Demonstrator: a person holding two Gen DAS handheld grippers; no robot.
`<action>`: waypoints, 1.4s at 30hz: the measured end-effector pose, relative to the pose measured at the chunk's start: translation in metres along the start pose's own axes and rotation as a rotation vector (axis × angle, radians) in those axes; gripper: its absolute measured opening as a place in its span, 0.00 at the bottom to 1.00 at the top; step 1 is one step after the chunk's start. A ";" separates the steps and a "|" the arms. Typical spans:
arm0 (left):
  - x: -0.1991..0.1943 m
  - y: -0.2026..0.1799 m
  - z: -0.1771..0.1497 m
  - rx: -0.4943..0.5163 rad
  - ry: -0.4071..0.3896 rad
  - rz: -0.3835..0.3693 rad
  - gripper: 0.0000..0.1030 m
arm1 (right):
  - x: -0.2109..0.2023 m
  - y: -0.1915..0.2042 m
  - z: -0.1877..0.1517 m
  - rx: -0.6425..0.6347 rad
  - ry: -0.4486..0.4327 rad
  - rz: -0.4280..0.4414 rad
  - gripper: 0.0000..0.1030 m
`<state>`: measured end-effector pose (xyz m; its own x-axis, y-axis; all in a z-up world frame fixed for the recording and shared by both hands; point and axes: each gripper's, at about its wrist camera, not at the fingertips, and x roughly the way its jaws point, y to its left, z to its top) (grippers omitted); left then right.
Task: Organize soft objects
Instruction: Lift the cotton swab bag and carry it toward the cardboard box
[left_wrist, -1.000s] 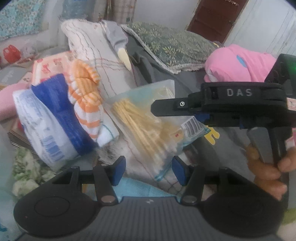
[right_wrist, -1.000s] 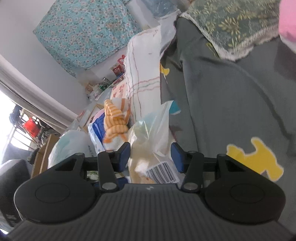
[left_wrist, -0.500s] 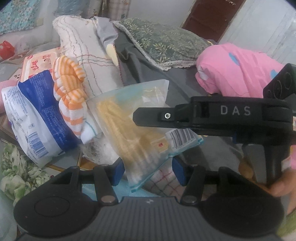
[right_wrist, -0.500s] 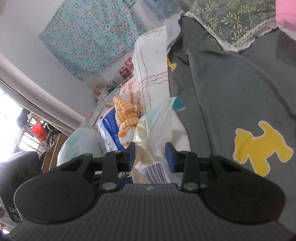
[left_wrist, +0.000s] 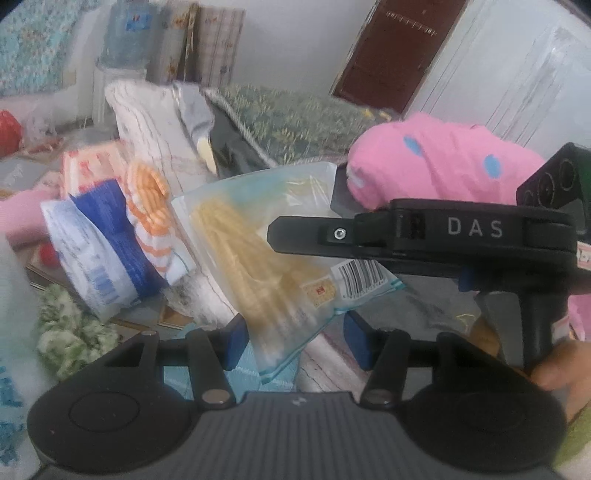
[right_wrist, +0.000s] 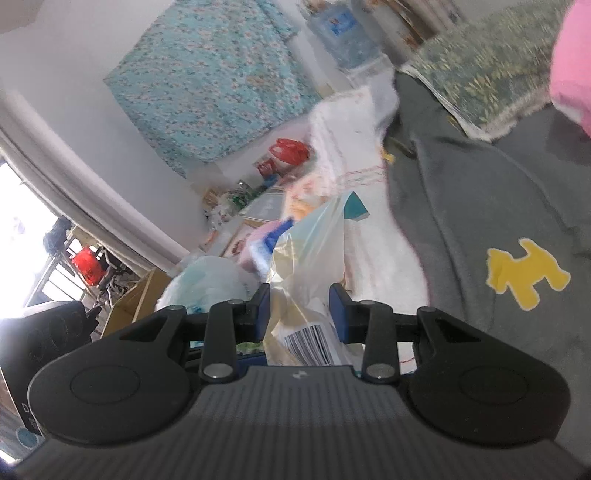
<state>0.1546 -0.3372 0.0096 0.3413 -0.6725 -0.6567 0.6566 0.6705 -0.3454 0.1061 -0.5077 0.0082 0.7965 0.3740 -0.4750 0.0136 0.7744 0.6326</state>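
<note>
the clear plastic bag (left_wrist: 280, 243) is crinkled and see-through, packed with pale yellow sticks, a barcode label at one corner (a teal strip along its edge). it hangs lifted above the grey blanket (right_wrist: 491, 206), beside the orange-striped sock (left_wrist: 151, 206) and blue-white packet (left_wrist: 96, 251). the right gripper (right_wrist: 301, 310) has its blue pads pressed in on the bag near the barcode, holding it. the left gripper (left_wrist: 291, 338) stands wide apart, the bag's lower corner dangling between its fingers, gripping nothing.

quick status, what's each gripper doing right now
Left gripper: open, holding nothing; the bag's lower corner hangs between its fingers.
Right gripper: shut on the clear plastic bag.
</note>
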 end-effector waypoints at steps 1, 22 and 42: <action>-0.008 -0.001 -0.002 0.003 -0.012 0.002 0.54 | -0.005 0.008 -0.001 -0.013 -0.009 0.005 0.32; -0.190 0.069 -0.027 -0.104 -0.294 0.214 0.56 | 0.020 0.211 -0.014 -0.255 0.019 0.255 0.32; -0.299 0.220 -0.045 -0.339 -0.280 0.519 0.56 | 0.206 0.412 -0.041 -0.283 0.351 0.447 0.31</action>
<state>0.1667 0.0249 0.0998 0.7463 -0.2626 -0.6116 0.1295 0.9586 -0.2535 0.2512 -0.0908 0.1461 0.4417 0.8006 -0.4050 -0.4732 0.5914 0.6530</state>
